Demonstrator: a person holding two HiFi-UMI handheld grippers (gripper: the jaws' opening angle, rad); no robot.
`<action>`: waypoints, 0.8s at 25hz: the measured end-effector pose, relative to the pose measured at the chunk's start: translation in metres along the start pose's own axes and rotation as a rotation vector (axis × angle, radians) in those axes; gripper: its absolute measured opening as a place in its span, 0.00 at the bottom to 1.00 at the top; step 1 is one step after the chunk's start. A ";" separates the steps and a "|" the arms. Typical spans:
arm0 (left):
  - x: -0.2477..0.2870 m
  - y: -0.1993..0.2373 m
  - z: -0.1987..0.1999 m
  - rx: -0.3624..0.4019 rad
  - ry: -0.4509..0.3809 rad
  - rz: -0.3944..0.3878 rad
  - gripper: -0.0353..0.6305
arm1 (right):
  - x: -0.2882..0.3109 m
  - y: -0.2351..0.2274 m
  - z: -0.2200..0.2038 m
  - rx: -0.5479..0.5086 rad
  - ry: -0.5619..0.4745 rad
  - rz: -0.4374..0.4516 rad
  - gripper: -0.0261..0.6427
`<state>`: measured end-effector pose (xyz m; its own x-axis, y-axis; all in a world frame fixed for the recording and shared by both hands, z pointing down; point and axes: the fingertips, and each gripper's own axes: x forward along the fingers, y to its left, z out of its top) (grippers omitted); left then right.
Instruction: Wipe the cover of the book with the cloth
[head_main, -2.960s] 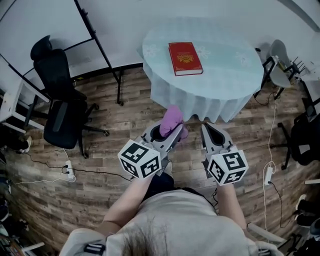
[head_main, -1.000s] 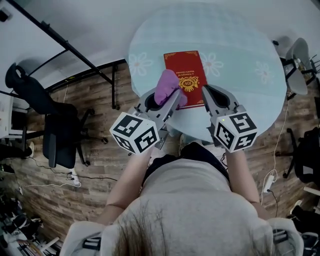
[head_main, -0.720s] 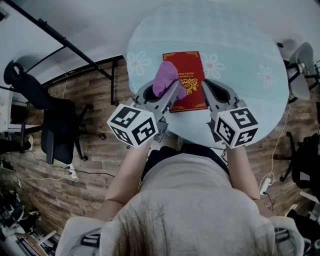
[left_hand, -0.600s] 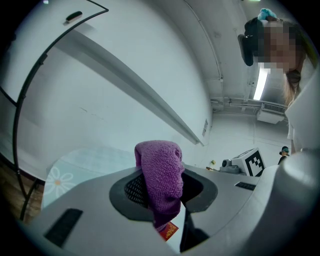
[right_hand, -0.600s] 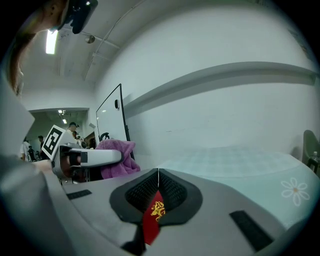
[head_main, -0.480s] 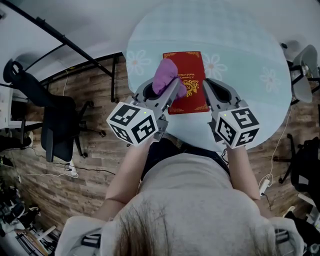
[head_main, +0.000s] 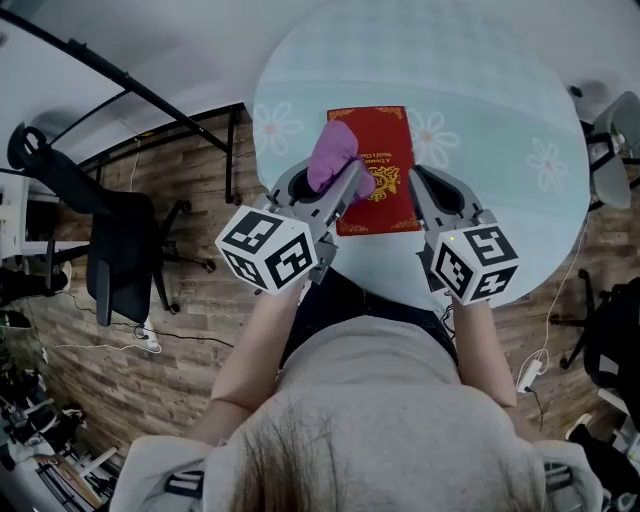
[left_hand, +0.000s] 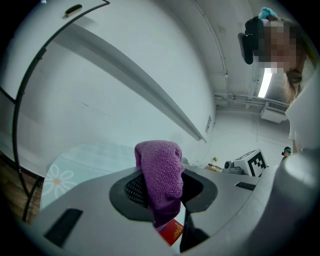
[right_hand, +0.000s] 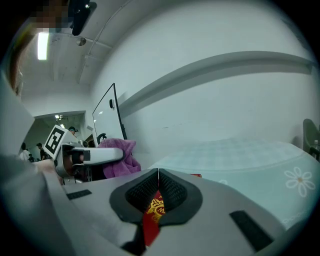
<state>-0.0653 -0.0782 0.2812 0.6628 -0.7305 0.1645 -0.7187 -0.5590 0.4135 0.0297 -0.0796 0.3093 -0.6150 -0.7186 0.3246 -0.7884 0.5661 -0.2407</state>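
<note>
A red book (head_main: 385, 150) with gold print lies flat on the round table (head_main: 480, 80) near its front edge. My left gripper (head_main: 340, 180) is shut on a purple cloth (head_main: 333, 156), which sticks up from the jaws and hangs over the book's left edge; the same cloth (left_hand: 161, 180) fills the left gripper view, with a sliver of the book (left_hand: 172, 233) below it. My right gripper (head_main: 422, 186) hovers at the book's right edge, jaws shut with nothing between them. Through the slit below its closed tips the book (right_hand: 152, 217) shows.
The table wears a pale blue cloth with flower prints (head_main: 548, 161). A black office chair (head_main: 115, 255) stands on the wood floor at the left, and a black metal frame (head_main: 150, 100) runs beside it. Another chair (head_main: 612, 130) sits at the right edge.
The person has walked up to the table over three seconds, so both grippers now hang over the book. In the last half second almost nothing has shifted.
</note>
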 end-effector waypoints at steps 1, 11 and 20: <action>-0.001 0.001 -0.001 -0.001 0.006 0.001 0.24 | 0.000 0.000 -0.001 0.003 0.004 -0.002 0.07; -0.005 0.016 -0.008 -0.015 0.086 -0.058 0.24 | 0.016 0.006 -0.002 0.052 0.001 -0.067 0.07; 0.002 0.035 -0.003 0.017 0.142 -0.102 0.24 | 0.030 0.007 -0.005 0.086 0.009 -0.112 0.07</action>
<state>-0.0884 -0.0976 0.2989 0.7543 -0.6079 0.2479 -0.6493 -0.6347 0.4190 0.0055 -0.0956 0.3217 -0.5234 -0.7716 0.3616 -0.8503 0.4455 -0.2802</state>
